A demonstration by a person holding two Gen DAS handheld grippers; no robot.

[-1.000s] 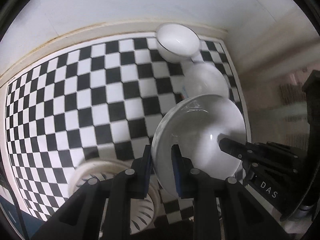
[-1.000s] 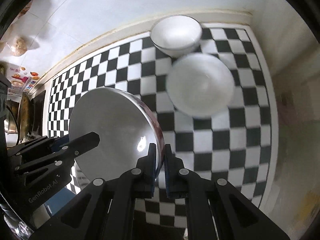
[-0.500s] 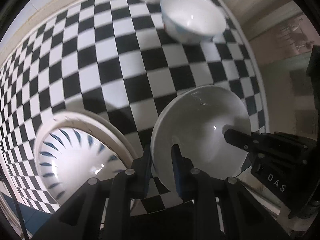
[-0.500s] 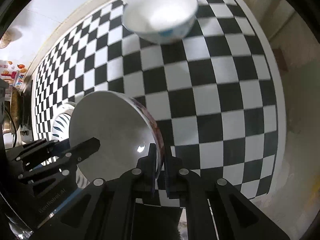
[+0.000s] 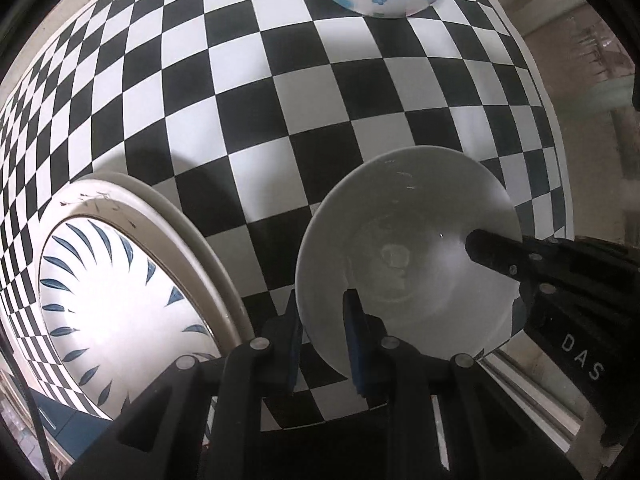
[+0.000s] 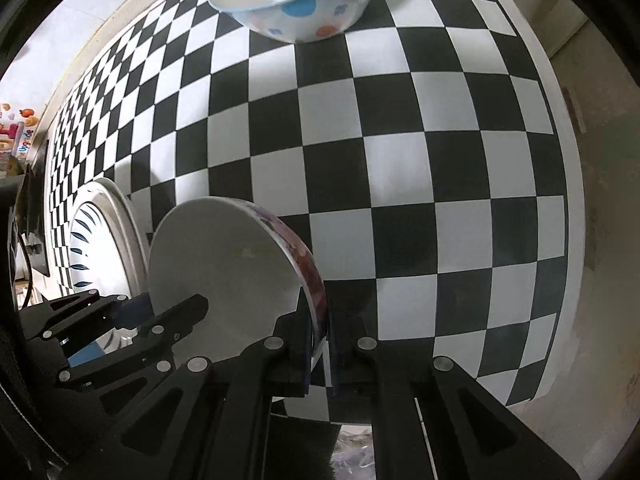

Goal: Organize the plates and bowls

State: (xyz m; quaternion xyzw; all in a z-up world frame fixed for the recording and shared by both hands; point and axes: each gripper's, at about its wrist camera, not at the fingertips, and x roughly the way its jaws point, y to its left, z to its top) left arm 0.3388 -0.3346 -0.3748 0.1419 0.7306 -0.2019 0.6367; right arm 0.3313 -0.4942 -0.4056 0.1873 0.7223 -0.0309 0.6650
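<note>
Covering the table [image 5: 248, 128] – black-and-white checks, pale wall [image 6: 60, 28] behind.

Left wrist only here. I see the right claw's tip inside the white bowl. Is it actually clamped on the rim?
Observer: Yes. The right claw is shut on the bowl, one pad on each side of its rim.
Operator: Outside of it plain white too?
Observer: No. A red and purple pattern runs round the outer wall.
Operator: Spotted bowl at the back, only blue spots?
Observer: No. The spotted bowl also shows an orange-red spot on the side facing the right wrist.
</note>
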